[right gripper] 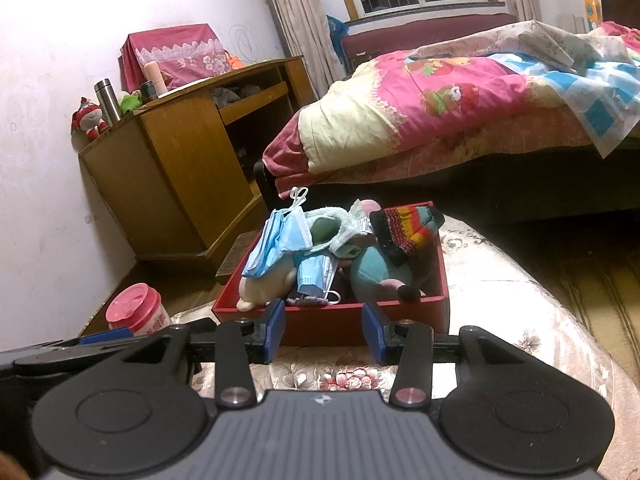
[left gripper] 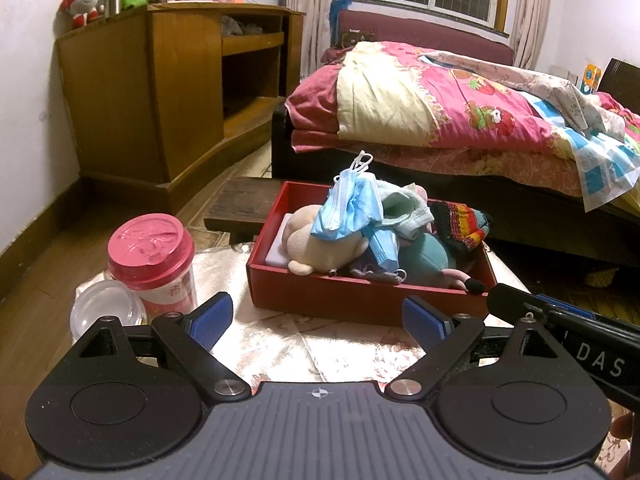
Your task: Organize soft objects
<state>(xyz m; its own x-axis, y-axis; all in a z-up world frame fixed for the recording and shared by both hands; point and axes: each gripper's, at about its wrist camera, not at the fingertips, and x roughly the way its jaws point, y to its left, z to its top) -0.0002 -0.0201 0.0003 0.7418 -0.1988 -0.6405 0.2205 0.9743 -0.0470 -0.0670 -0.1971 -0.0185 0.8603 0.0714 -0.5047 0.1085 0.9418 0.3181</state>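
Soft stuff piled in red box [left gripper: 362, 294] at tabletop's far edge so it's corralled; left gripper [left gripper: 318, 318] and right gripper [right gripper: 324, 330] both spread, empty, short of box's near wall

Floral-cloth-covered round table [left gripper: 280, 344] across mid-frame, bearing red rectangular cardboard box [left gripper: 360, 294], pink-lidded paper cup [left gripper: 154, 256] and clear plastic dome lid [left gripper: 106, 310] lower left.

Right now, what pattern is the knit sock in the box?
The sock is black with rainbow stripes: red, orange, yellow, green. It shows best in the right wrist view, in the red box.
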